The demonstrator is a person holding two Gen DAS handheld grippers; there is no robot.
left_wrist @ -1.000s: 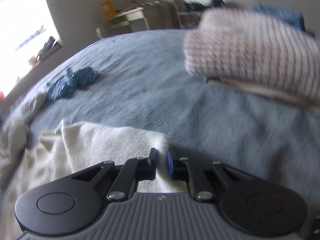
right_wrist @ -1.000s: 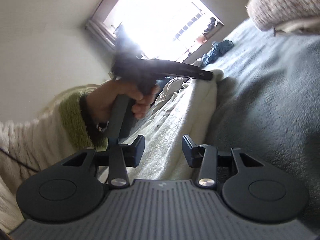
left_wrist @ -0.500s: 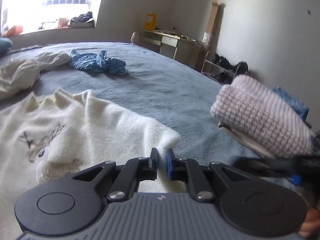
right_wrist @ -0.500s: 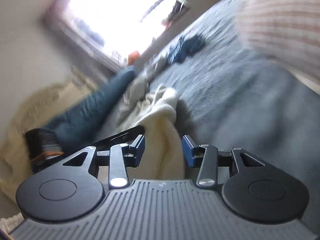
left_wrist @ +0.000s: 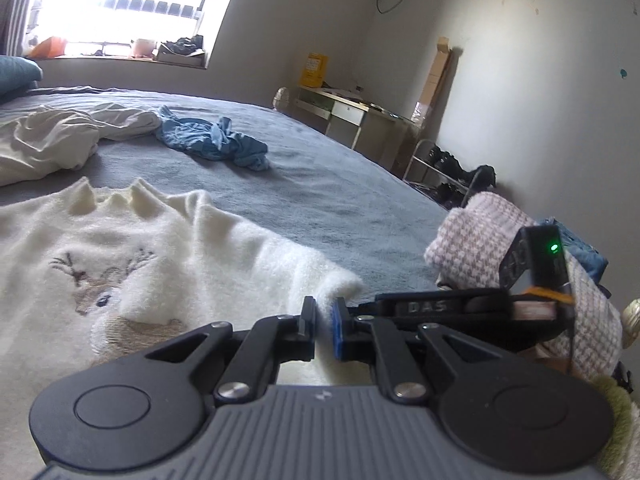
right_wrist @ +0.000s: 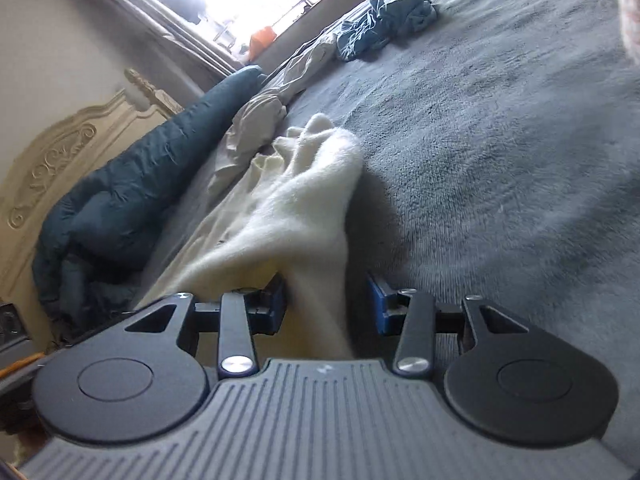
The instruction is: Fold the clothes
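Left gripper (left_wrist: 322,326) pinched nearly shut on a corner of the cream sweater (left_wrist: 160,272), fuzzy edge caught between the 2 pads. Sweater spread flat on the grey blanket (left_wrist: 320,184), deer picture facing up, neck opening toward the window (left_wrist: 120,4). Right gripper (right_wrist: 326,300) part open and closing, a fold of the same sweater (right_wrist: 296,208) lying between the pads: left pad against the cloth, right pad clear of it, so not clamped. Seen from the left wrist view, the right gripper (left_wrist: 440,308) just beside the left one, reaching in from the right toward the same sweater corner.

Beyond the sweater, a crumpled blue garment (left_wrist: 216,144) and a wrinkled cream sheet (left_wrist: 60,140), well apart from both grippers. A folded pink-and-white checked piece (left_wrist: 480,240) near the blanket's right edge, behind the right gripper. A dark teal quilt (right_wrist: 132,184) heaped against a carved headboard (right_wrist: 44,160). A small desk (left_wrist: 352,116) against the far wall.
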